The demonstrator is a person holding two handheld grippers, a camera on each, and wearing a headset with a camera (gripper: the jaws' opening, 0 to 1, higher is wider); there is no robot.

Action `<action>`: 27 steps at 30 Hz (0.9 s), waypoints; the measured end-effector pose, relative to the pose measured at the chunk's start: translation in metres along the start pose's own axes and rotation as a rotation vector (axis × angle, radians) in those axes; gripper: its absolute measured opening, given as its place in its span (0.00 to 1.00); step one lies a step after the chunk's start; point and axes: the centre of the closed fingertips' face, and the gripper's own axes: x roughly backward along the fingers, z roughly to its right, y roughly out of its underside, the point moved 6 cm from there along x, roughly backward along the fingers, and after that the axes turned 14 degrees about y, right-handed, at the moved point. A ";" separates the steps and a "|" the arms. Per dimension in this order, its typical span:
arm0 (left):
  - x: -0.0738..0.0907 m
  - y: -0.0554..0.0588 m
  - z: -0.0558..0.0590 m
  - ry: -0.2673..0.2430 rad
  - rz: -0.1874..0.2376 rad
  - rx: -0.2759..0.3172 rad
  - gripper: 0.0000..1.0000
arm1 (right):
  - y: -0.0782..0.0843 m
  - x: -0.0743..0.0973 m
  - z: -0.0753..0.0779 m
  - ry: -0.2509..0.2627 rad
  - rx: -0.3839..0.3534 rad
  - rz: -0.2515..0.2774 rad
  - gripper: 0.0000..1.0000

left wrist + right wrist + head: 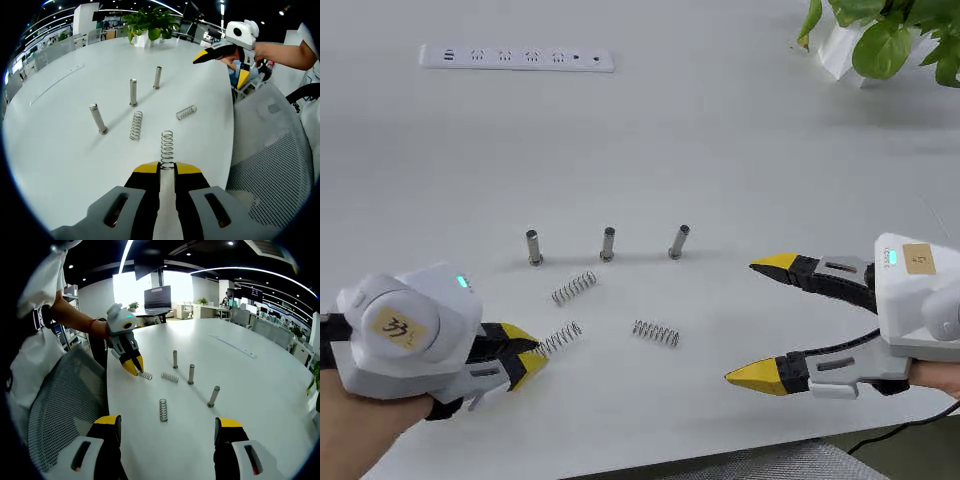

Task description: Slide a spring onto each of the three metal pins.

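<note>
An open-plan office: a monitor, a mesh chair, and what look like distant desk rows.

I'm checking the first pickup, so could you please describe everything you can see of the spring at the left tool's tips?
The spring is a small, silvery wire coil with even turns. It lies flat on the white table, its near end pinched between the closed yellow tips of the left tool, its length running away from the tool toward the pins. It touches no pin and lies apart from the other two springs.
</note>
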 end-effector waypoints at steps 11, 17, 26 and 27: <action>0.014 -0.018 0.008 -0.002 0.070 -0.022 0.07 | -0.022 0.000 -0.003 -0.020 0.001 0.043 0.74; 0.021 -0.031 0.013 0.000 0.103 -0.039 0.07 | -0.042 0.000 -0.007 -0.030 -0.011 0.079 0.72; 0.031 -0.056 0.020 0.005 0.179 -0.063 0.07 | -0.073 0.001 -0.012 -0.052 -0.056 0.144 0.67; 0.032 -0.058 0.021 0.003 0.187 -0.067 0.07 | -0.077 0.002 -0.013 -0.053 -0.061 0.160 0.66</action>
